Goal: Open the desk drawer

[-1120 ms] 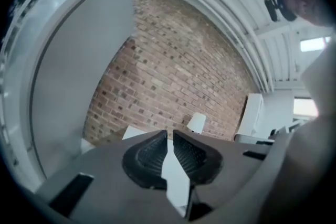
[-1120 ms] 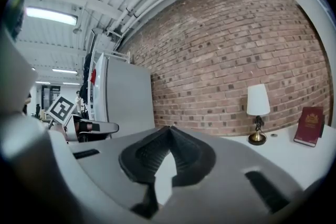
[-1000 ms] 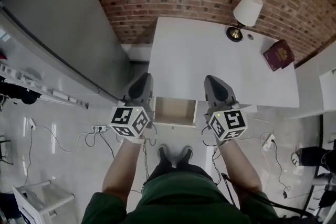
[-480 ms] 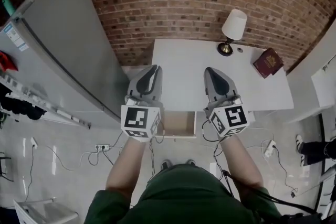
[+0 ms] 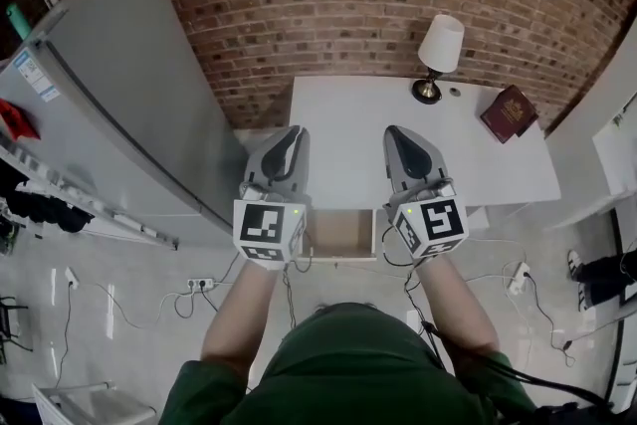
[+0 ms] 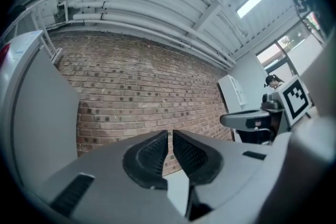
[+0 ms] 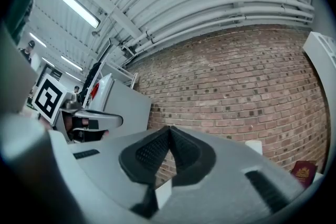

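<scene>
A: Head view: what is the desk drawer [image 5: 338, 232] holding?
B: Nothing visible; it is standing pulled out under the edge of the desk [image 5: 348, 114].
A: Left gripper view?
B: The left gripper [image 6: 170, 135] is keeping its jaws barely parted, empty.
A: Right gripper view?
B: The right gripper [image 7: 169, 129] is pressing its jaws together, empty.
A: Changes?
B: Both are sitting higher than a second ago; the drawer is staying open.

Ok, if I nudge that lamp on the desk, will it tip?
Probably yes: the lamp has a wide shade above a small round base, so it looks top-heavy. It likely weighs little and could slide on the smooth desk.
</scene>
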`<state>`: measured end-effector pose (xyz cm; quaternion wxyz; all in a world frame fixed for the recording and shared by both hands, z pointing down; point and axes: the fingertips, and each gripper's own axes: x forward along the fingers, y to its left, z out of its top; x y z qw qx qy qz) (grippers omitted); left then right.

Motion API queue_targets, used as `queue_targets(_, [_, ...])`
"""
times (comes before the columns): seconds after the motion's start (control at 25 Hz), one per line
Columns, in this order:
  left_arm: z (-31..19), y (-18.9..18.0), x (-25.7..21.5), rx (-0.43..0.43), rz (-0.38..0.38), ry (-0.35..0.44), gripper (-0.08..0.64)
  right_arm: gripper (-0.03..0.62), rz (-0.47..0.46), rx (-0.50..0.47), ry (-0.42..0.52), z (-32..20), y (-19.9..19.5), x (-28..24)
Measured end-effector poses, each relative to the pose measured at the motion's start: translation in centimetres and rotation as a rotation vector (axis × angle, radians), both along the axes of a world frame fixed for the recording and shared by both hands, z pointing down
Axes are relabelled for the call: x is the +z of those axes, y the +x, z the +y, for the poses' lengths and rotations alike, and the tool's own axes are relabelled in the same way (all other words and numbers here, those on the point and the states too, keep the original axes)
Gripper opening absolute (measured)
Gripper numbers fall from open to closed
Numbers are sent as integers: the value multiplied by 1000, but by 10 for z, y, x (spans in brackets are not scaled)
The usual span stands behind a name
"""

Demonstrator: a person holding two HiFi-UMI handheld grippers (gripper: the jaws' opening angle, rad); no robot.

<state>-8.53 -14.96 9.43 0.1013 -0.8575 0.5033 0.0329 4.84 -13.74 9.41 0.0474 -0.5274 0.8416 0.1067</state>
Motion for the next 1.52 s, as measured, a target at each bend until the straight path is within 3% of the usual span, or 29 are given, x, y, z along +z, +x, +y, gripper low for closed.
queue_targets(0.36, [1, 15, -16, -4, -5, 22, 28, 0, -3, -17, 35, 2, 8, -17])
queue_targets(0.88, [2, 30, -12, -8, 17, -2, 29, -2, 1, -39, -1, 1, 15, -3])
queue_targets(1.52, [3, 13, -6, -49, 26, -17, 28, -2, 9, -35, -14, 2, 20, 3])
